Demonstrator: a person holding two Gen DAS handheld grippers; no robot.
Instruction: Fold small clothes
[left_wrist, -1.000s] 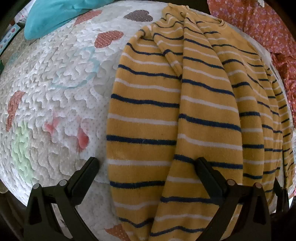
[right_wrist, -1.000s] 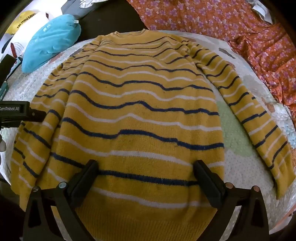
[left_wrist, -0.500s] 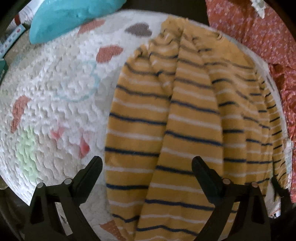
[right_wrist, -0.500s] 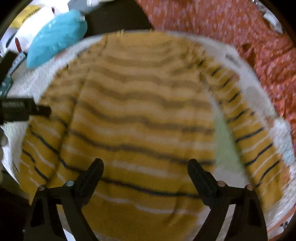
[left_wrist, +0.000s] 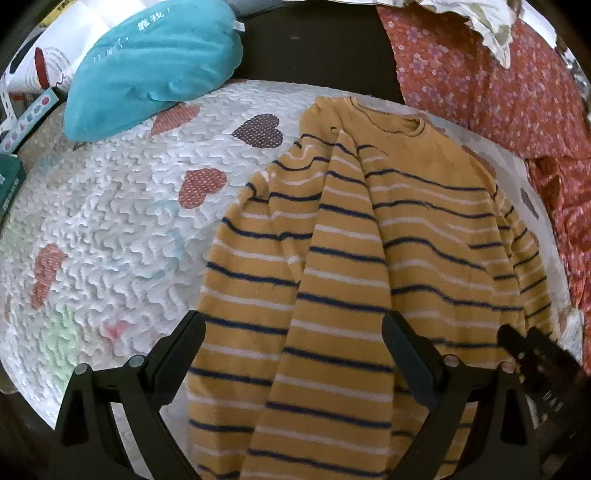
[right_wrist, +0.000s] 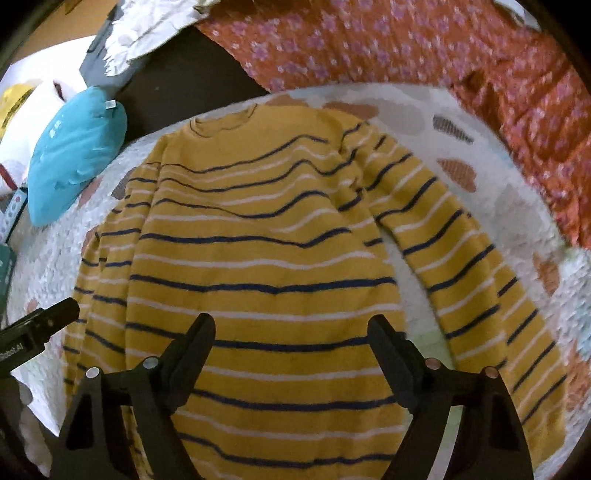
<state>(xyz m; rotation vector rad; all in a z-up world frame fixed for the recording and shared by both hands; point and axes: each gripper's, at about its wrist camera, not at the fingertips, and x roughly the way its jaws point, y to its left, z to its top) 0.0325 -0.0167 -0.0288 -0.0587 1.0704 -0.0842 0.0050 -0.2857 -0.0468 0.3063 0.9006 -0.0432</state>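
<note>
Over quilt (left_wrist: 110, 229), left hand-held gripper (left_wrist: 293, 347) and right hand-held gripper (right_wrist: 291, 345) hover spread wide, empty, above sweater (right_wrist: 258, 266).

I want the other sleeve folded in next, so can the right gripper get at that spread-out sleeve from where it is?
Probably yes. The right gripper is open above the sweater body, and the outstretched sleeve lies flat on the quilt with nothing on it.
</note>
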